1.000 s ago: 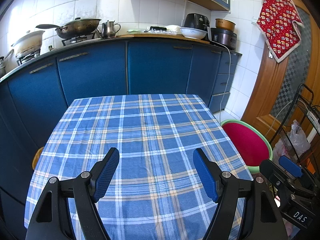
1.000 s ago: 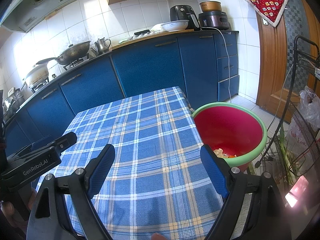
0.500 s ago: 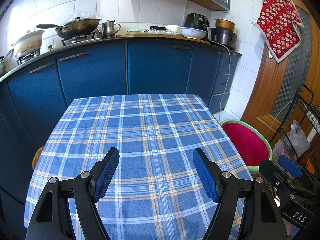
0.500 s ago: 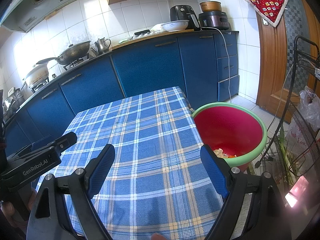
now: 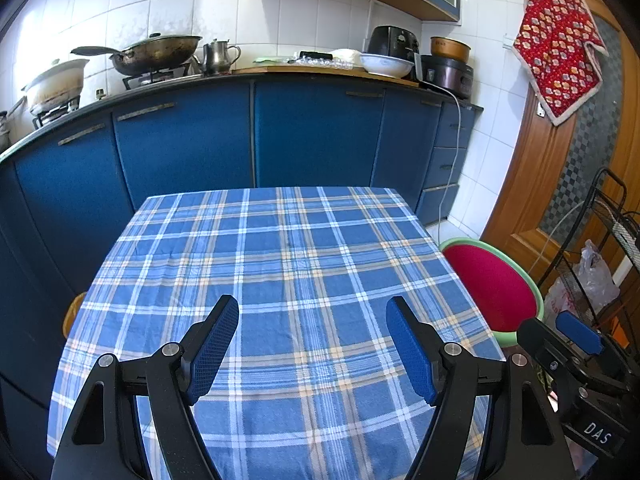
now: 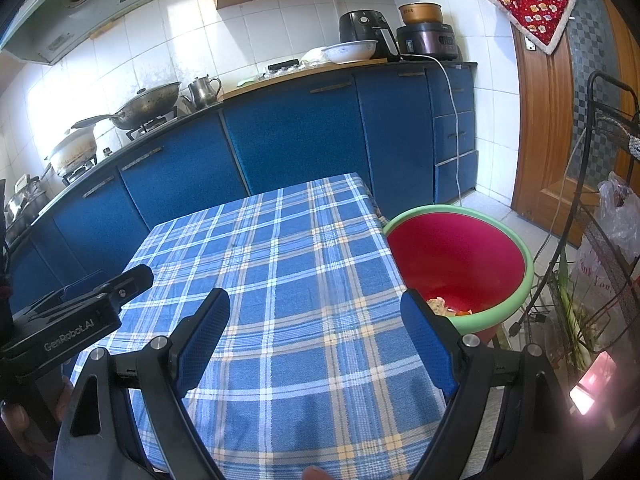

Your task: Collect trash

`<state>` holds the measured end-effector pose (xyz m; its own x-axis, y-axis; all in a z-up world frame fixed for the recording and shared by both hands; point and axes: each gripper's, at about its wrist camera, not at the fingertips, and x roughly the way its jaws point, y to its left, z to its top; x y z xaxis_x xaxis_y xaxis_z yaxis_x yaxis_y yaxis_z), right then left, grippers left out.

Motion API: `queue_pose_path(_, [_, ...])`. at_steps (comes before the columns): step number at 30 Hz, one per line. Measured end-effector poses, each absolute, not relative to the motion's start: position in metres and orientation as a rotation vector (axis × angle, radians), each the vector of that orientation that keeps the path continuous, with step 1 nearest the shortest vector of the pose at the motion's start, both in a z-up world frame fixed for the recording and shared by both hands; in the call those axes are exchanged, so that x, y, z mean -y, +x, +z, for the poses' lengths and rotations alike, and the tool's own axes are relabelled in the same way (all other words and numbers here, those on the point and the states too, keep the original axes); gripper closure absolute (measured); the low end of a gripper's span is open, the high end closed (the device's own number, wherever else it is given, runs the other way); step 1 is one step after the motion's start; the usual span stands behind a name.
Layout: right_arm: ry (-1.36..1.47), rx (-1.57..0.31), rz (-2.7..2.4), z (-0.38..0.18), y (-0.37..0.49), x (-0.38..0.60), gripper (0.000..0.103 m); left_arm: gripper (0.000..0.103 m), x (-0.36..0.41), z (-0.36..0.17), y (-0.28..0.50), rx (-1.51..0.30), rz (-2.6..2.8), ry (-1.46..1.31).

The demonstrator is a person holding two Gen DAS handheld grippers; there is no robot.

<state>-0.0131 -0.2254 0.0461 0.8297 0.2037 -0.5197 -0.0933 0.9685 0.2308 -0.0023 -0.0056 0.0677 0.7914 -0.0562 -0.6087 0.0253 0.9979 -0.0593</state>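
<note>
blue plaid cloth (image 5: 280, 280) covers the table (image 6: 280, 280), and we see no trash on it; what scraps (image 6: 444, 306) we can make out lie in the red bin (image 6: 460, 256) just beside the table's right edge. our left hand-held gripper (image 5: 312, 344) and right hand-held gripper (image 6: 316, 340) both hang wide apart over the near side, holding nothing. we judge the risk to be snagging the loose cloth on a low pass and dragging it off the edge, or knocking the bin's rim. the two tools sit close, so a clash is possible. there is open room over the cloth; the wire rack (image 6: 600, 200) and cabinets (image 5: 312, 136) hem in the right and far sides.
</note>
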Motion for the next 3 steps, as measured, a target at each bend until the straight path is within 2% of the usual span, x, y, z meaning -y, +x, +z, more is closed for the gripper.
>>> queue_pose_path(3, [0.2, -0.573, 0.158, 0.0456, -0.0119, 0.2267, 0.016, 0.026, 0.0095, 0.0671, -0.0029, -0.657, -0.044, -0.048])
